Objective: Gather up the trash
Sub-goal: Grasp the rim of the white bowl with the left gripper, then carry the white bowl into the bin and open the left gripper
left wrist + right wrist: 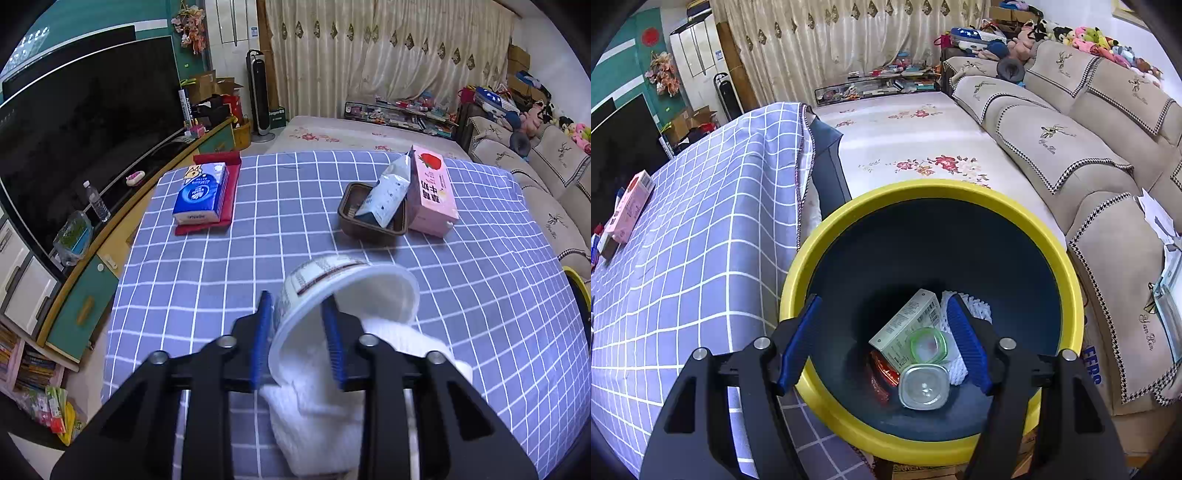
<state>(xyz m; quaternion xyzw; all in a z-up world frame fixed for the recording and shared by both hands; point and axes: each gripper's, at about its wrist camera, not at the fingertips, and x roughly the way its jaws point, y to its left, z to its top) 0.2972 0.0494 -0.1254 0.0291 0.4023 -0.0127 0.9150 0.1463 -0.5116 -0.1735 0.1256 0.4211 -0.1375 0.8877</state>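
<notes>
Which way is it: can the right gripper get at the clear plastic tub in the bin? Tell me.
Probably yes. The right gripper hangs open over the bin, and the clear tub lies on top of the other trash with nothing covering it.

Paper cup (347, 291) base hidden behind its own rim; bin (827, 236) near edge cut by gripper arms — red wrapper (882, 373) mostly buried, print on the carton (908, 321) unreadable.

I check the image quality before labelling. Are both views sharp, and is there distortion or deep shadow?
Left wrist view: sharp, with strong fisheye bending of the checked cloth lines; the paper cup is clear. Right wrist view: also sharp and bent; the bin interior is dark, yet its contents stay readable.
</notes>
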